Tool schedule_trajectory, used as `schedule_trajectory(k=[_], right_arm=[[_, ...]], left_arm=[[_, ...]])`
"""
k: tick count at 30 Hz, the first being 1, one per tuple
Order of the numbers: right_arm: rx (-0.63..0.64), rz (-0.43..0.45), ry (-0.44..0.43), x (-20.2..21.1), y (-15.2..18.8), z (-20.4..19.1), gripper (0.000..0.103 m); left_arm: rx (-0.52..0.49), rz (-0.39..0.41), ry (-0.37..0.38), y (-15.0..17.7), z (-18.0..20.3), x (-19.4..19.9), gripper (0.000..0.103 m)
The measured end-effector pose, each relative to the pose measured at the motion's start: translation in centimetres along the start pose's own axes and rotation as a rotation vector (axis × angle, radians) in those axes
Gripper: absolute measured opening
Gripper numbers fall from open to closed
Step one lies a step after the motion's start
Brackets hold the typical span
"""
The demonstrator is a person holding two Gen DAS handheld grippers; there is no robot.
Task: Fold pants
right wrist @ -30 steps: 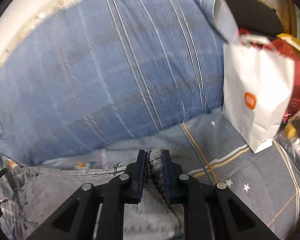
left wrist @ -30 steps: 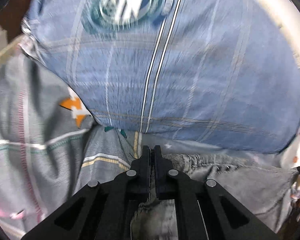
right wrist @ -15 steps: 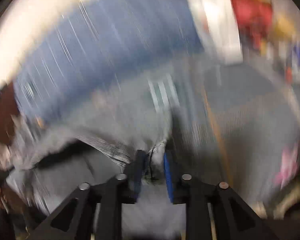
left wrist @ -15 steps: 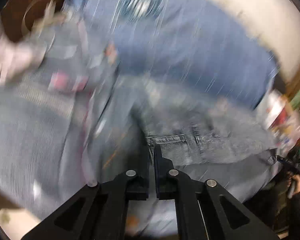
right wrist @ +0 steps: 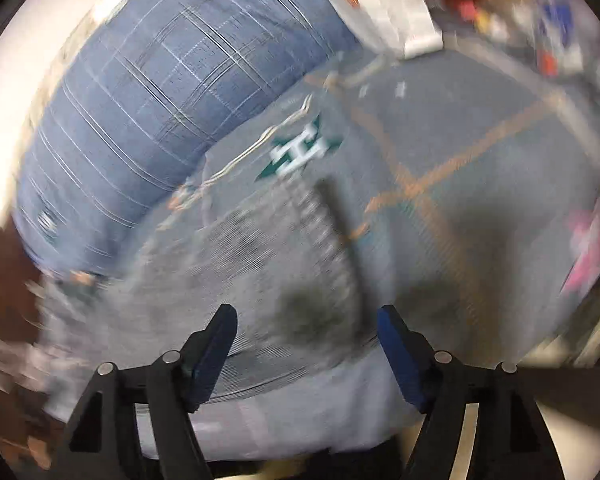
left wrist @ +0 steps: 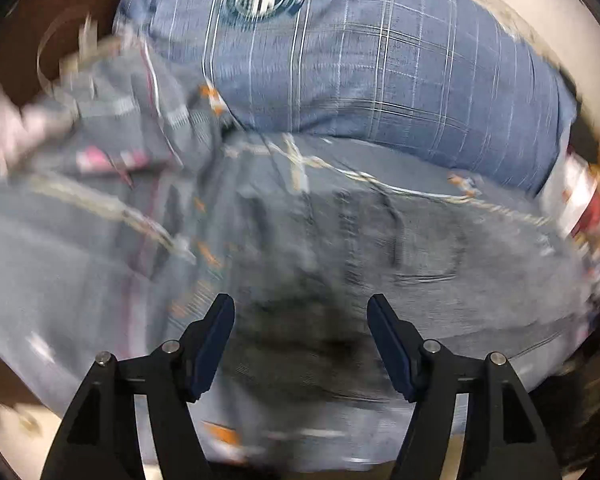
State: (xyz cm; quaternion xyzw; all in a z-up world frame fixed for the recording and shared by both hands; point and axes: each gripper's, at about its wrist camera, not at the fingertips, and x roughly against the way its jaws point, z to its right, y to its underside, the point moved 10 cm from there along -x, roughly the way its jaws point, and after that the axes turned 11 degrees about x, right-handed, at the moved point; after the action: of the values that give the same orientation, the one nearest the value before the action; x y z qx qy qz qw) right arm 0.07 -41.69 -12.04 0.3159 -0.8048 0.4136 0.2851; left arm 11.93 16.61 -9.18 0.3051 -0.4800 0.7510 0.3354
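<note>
Left wrist view: the left gripper (left wrist: 300,312) has just spread wide, nothing between its jaws, above blurred grey denim pants (left wrist: 400,248). The right gripper (right wrist: 306,322) likewise has just opened over them; a white paper bag (right wrist: 384,12), far right, is smeared, contents indistinct.

left cam: rides the left gripper (left wrist: 300,344), tilted down, close over the pants (left wrist: 380,248), pillow (left wrist: 380,72) up top
right cam: same deal, pillow (right wrist: 160,112) upper left, bag (right wrist: 388,12) top
shared: pillow, pants, bedsheet (right wrist: 480,152)
</note>
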Motion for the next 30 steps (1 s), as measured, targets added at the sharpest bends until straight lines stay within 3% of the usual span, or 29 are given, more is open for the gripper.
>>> schedule_trajectory(k=[2, 5, 7, 12, 21, 24, 26, 30], right_arm=[[-0.039, 0.006, -0.099, -0.1, 1.4, -1.8, 0.075], [-0.086, 0.007, -0.155, -1.1, 3.0, -3.2, 0.075], [-0.125, 0.008, -0.185, -1.9, 3.2, -3.8, 0.075], [-0.15, 0.007, -0.191, -4.0, 2.8, -4.8, 0.075], [-0.205, 0.03, -0.176, -3.4, 3.2, -2.9, 0.075], [-0.252, 0.055, -0.164, -2.9, 3.0, -1.8, 0.075], [-0.282, 0.073, -0.147, -2.5, 2.7, -1.1, 0.075], [-0.332, 0.069, -0.131, -3.1, 2.2, -0.1, 0.073]], left_arm=[[0.172, -0.009, 0.085, 1.1, -0.3, 0.0, 0.07], [0.432, -0.026, 0.099, 2.8, -2.3, -1.0, 0.07], [0.506, -0.064, 0.097, 3.9, -2.9, -2.3, 0.069], [0.575, -0.089, 0.125, 3.5, -2.4, -3.8, 0.068], [0.668, -0.126, 0.117, 3.2, -1.0, -6.3, 0.068], [0.683, -0.107, 0.112, 2.8, -1.1, -6.5, 0.05], [0.666, -0.089, 0.073, 2.6, -1.2, -6.5, 0.02], [0.65, -0.072, 0.063, 2.2, -1.2, -6.5, 0.013]])
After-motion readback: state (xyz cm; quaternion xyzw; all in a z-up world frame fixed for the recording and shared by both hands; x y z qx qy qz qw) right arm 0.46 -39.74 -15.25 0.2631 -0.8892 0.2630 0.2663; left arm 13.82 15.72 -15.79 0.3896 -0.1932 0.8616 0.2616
